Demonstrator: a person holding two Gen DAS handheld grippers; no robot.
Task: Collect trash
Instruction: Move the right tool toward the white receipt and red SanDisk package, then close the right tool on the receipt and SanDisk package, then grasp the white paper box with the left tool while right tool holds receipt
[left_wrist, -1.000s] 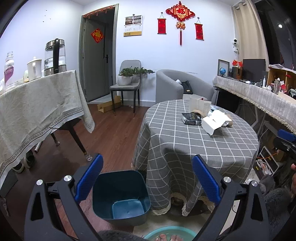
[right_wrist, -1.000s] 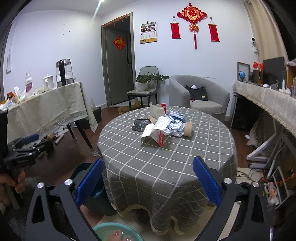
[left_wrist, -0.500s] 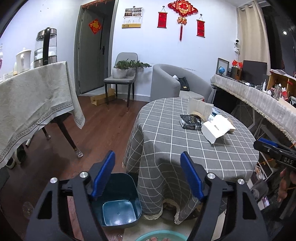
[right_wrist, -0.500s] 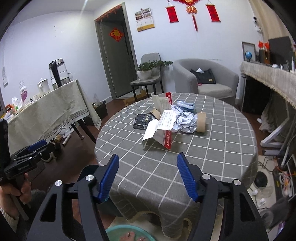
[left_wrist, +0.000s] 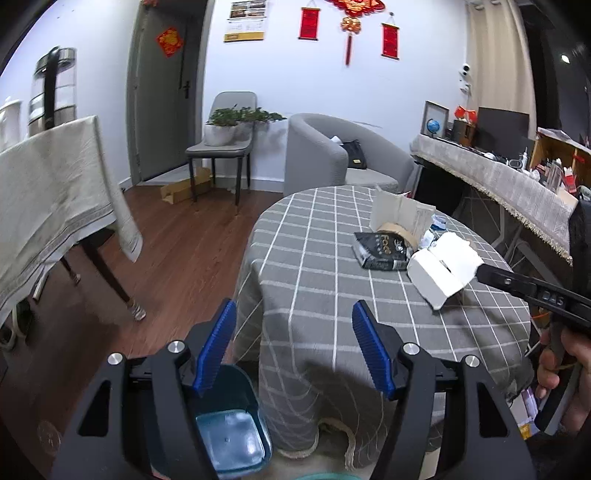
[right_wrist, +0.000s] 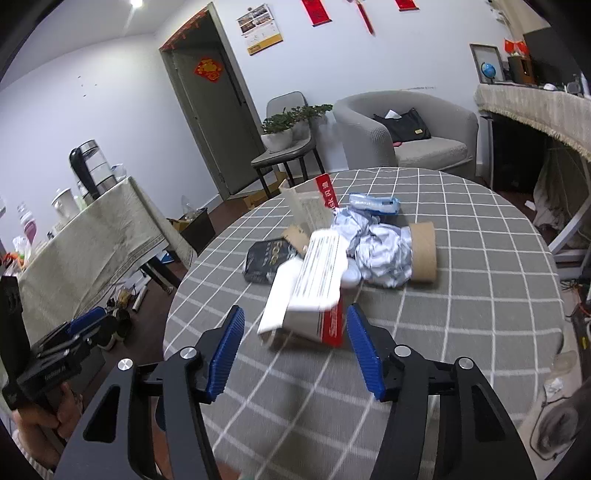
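Note:
A pile of trash lies on the round grey checked table (right_wrist: 461, 332): a white and red carton (right_wrist: 314, 291), a black packet (right_wrist: 267, 258), crumpled paper (right_wrist: 380, 251), a brown tape roll (right_wrist: 424, 251) and an open beige box (right_wrist: 306, 206). My right gripper (right_wrist: 295, 347) is open and empty, just short of the carton, with its jaws on either side of it. My left gripper (left_wrist: 291, 347) is open and empty at the table's near left edge, above a dark blue bin (left_wrist: 231, 428) on the floor. The carton (left_wrist: 443, 273) and packet (left_wrist: 382, 249) also show in the left wrist view.
A cloth-covered side table (left_wrist: 48, 192) with a kettle (left_wrist: 51, 92) stands at the left. A grey armchair (right_wrist: 406, 133), a chair with plants (right_wrist: 284, 136) and a long fringed counter (left_wrist: 498, 188) stand behind. A teal basin edge shows by the table's foot.
Both grippers moved forward toward the table. The right one closed in on the white and red carton. The left one rose and the bin slid lower in its view.

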